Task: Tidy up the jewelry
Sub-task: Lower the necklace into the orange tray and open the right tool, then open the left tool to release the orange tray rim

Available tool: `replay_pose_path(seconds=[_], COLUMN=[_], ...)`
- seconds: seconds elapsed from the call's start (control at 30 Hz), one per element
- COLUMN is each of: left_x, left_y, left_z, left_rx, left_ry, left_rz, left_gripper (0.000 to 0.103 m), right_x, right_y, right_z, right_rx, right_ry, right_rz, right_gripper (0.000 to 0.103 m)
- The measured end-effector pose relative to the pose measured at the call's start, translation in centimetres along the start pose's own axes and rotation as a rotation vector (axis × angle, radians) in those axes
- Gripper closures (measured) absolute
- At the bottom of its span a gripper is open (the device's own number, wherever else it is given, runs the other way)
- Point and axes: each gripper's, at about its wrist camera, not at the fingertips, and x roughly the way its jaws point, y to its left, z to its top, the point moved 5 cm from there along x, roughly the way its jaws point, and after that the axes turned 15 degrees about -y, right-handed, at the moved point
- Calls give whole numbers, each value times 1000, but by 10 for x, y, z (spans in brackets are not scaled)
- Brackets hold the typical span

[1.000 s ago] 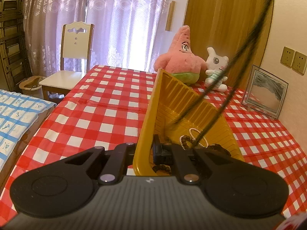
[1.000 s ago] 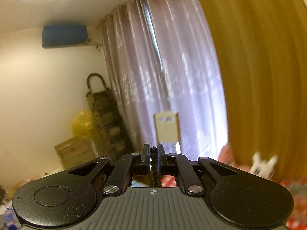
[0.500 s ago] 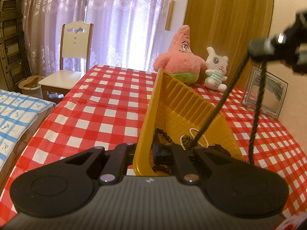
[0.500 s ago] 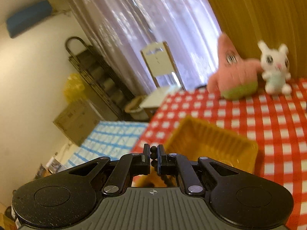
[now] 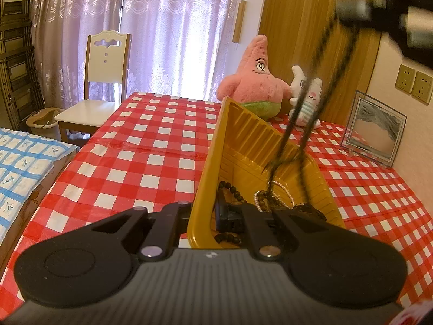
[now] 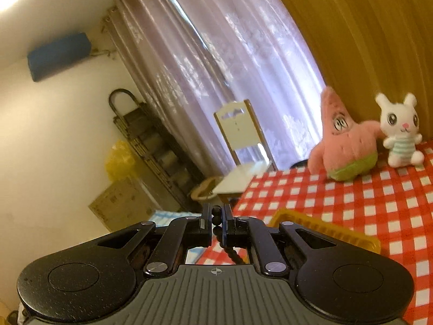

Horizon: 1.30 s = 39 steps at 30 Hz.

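My left gripper (image 5: pixel 207 214) is shut on the near wall of a yellow ribbed tray (image 5: pixel 243 140) and holds it tilted up on the red checked table (image 5: pixel 151 146). In the tray lie a pearl strand (image 5: pixel 282 192), brown beads (image 5: pixel 235 191) and dark beads. My right gripper (image 6: pixel 216 223) is shut on a long black bead necklace (image 6: pixel 215 218). In the left wrist view that gripper (image 5: pixel 351 8) is blurred at the top right. The necklace (image 5: pixel 320 65) hangs from it in two strands, down into the tray. The tray's rim (image 6: pixel 327 230) shows just below the right gripper.
A pink star plush (image 5: pixel 257 81) and a white bunny plush (image 5: pixel 305 100) sit at the table's far edge. A framed picture (image 5: pixel 374 132) leans on the right wall. Beyond the left edge are a white chair (image 5: pixel 100 81) and a blue checked bed (image 5: pixel 24 162).
My right gripper has come down toward the table with the black necklace and rolled. The strands now hang into the tray. The left gripper and the tilted tray have kept still.
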Motion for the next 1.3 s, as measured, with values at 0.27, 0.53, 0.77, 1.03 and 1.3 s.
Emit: replay_pose_path(seconds=[0.27,0.53,0.77,1.03,1.3], left_x=[-1,-1,-1,1,6], left_y=[1,3,3,7,16], left_z=[1,0,-1,-5,-13], left_rx=[-3,3,0,-4,-38], left_ry=[2,6,9,22,52], left_rz=[4,9,10,24,48], left_gripper=[96,96,96,96,95], right_x=[6,10,11,-14,-45], right_y=[-70,-74,-59,-77,-87], right_z=[-90,-99,-88,-111,-124], right_rx=[56,50,-83,-105,-92], right_ry=[233,252,208,300,321], right_rz=[-221,-225,-249,-337,-390], right_gripper=[96,97,27,26,26])
